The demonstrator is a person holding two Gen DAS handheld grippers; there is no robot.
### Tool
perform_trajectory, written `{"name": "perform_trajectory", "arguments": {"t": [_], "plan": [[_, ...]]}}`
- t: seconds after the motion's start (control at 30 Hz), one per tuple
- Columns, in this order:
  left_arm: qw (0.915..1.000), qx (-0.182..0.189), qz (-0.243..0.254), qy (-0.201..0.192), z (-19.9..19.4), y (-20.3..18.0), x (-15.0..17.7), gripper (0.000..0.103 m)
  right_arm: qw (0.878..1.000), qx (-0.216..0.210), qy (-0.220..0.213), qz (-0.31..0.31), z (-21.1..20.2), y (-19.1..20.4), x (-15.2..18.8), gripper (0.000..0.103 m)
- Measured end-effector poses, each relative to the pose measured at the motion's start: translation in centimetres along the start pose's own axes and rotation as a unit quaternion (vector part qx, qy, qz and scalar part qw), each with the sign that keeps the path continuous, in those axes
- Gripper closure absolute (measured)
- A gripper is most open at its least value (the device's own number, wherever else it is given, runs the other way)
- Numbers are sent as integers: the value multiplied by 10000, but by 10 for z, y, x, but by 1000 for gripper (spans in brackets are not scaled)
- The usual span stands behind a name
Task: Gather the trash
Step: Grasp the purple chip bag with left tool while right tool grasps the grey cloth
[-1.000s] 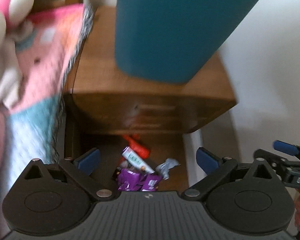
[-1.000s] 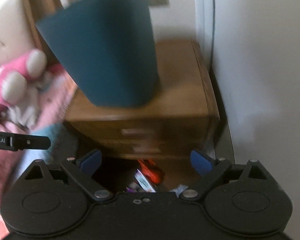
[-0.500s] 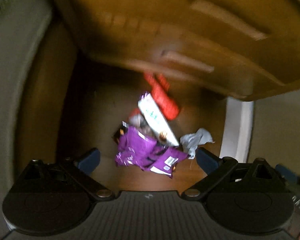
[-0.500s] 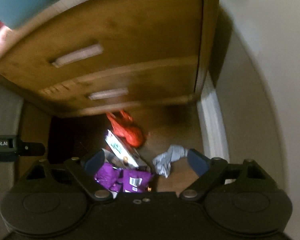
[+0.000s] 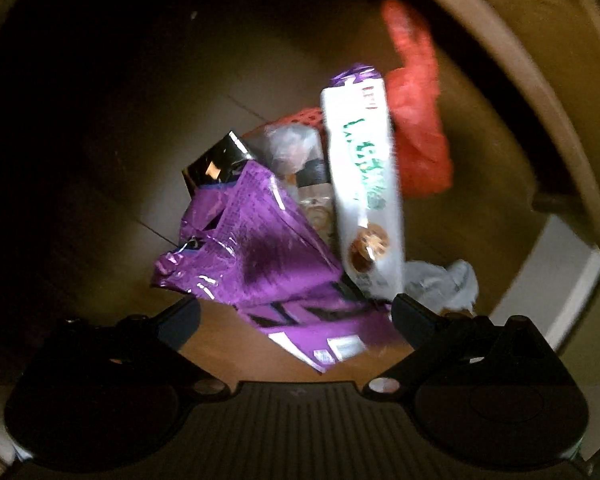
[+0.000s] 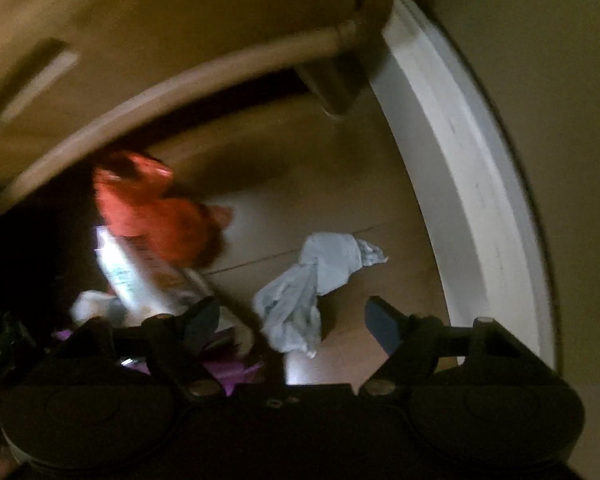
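Trash lies heaped on the wooden floor [image 5: 100, 152] by the nightstand [image 6: 148, 40]. Left gripper [image 5: 296, 316] is spread wide over the purple wrapper [image 5: 260, 248], gripping nothing; a white biscuit packet [image 5: 360, 184] and red bag [image 5: 416, 120] lie beyond. Right gripper [image 6: 292, 320] is apart, its jaws just closing, around the grey crumpled tissue [image 6: 312, 280] but not pressing it.

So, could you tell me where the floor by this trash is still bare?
Bare floor lies between the grey tissue and the white baseboard, and left of the purple bag. The pile itself is crowded: white packet and red bag overlap.
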State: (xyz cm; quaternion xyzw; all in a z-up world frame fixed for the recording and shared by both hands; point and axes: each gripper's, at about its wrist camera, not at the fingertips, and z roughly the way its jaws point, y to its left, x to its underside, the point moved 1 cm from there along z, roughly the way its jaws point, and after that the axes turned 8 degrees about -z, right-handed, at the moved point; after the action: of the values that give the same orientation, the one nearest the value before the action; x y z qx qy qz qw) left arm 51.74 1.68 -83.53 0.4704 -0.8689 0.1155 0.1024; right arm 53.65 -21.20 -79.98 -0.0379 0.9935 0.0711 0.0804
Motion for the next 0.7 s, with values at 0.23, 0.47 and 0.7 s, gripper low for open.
{"name": "perform_trajectory", "arguments": {"t": [0.23,0.47,0.7], "plan": [[9983,155,-485,297,41,10,-7,6,9977,-54,411,542,64,-12,-1,28],[9977,177,-537,370,56,11,-3,18,9925,-1,686,1008,96,-20,3,35],[9973,201,-544,460,48,17,7,55,9937,55,690,877,100,-17,8,69]]}}
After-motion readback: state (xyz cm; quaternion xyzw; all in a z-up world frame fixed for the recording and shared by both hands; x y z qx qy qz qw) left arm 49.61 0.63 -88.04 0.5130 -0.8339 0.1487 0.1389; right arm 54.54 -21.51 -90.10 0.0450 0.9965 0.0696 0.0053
